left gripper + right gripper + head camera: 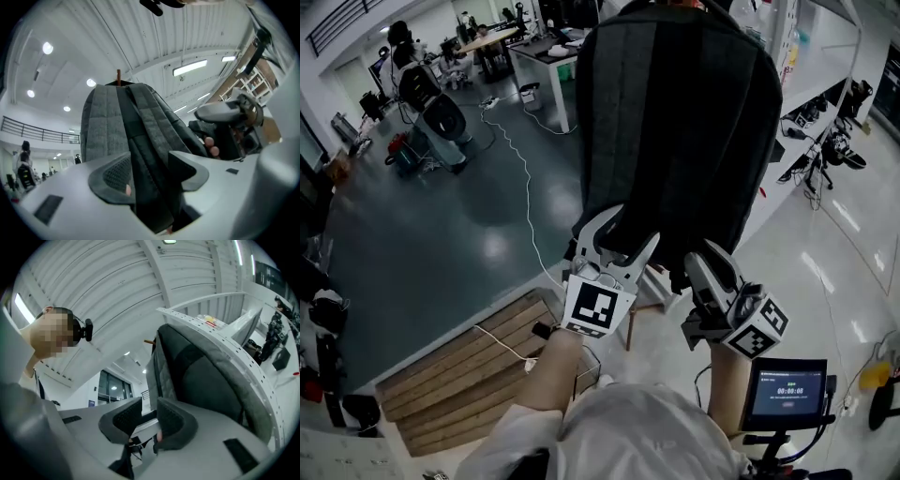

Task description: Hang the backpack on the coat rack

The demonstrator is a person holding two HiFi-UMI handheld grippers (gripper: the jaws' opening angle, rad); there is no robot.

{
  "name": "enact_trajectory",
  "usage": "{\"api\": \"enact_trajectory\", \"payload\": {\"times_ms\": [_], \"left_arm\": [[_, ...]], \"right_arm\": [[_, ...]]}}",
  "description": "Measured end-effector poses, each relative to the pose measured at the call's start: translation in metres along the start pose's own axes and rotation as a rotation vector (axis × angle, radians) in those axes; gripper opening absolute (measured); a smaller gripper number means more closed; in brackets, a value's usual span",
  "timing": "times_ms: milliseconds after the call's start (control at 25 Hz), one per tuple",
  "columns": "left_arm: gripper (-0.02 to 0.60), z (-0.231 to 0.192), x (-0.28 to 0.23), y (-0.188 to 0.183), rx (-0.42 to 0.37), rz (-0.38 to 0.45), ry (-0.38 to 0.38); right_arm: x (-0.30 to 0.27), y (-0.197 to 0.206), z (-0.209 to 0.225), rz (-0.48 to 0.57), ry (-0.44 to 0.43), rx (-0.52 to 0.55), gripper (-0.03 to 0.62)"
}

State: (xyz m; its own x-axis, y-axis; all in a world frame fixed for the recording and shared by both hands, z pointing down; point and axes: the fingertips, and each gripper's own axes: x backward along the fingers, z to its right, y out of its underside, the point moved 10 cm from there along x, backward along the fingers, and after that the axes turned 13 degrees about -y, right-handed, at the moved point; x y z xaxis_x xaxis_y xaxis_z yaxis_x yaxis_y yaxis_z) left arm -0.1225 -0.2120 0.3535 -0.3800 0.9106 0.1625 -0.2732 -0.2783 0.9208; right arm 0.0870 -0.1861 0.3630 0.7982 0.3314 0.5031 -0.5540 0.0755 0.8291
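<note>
The black and grey backpack [675, 122] hangs upright in front of me, its top at a brown peg [118, 75] of the coat rack. My left gripper [630, 228] is at the bag's lower left edge. In the left gripper view this gripper [150, 164] is shut on a dark shoulder strap [145, 140] that runs down between its pads. My right gripper [708, 255] sits just under the bag's bottom right corner. In its own view the right gripper [149, 411] has its jaws drawn almost together with nothing between them, and the backpack [206, 376] rises just beyond them.
A wooden pallet [478, 366] lies on the floor at the lower left, and a white cable [525, 187] runs across the dark floor. A white workbench [825, 94] lines the right side. A small screen [786, 389] stands at the lower right.
</note>
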Motion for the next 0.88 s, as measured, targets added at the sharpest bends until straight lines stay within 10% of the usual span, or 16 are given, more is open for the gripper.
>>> {"api": "enact_trajectory", "payload": {"times_ms": [240,680,880], "left_arm": [[0.237,-0.009,0.047,-0.002,0.330,0.047,0.149],[0.008,-0.009,0.097,-0.005,0.519,0.192,0.138],[0.008,-0.014,0.103,-0.009,0.608,0.243,0.166]], "right_arm": [[-0.006,0.003,-0.002,-0.028,0.001,-0.034,0.081],[-0.008,0.015,-0.019,-0.075,-0.057,-0.030,0.083],[-0.011,0.015,-0.024,-0.055,-0.087,-0.028,0.083]]}}
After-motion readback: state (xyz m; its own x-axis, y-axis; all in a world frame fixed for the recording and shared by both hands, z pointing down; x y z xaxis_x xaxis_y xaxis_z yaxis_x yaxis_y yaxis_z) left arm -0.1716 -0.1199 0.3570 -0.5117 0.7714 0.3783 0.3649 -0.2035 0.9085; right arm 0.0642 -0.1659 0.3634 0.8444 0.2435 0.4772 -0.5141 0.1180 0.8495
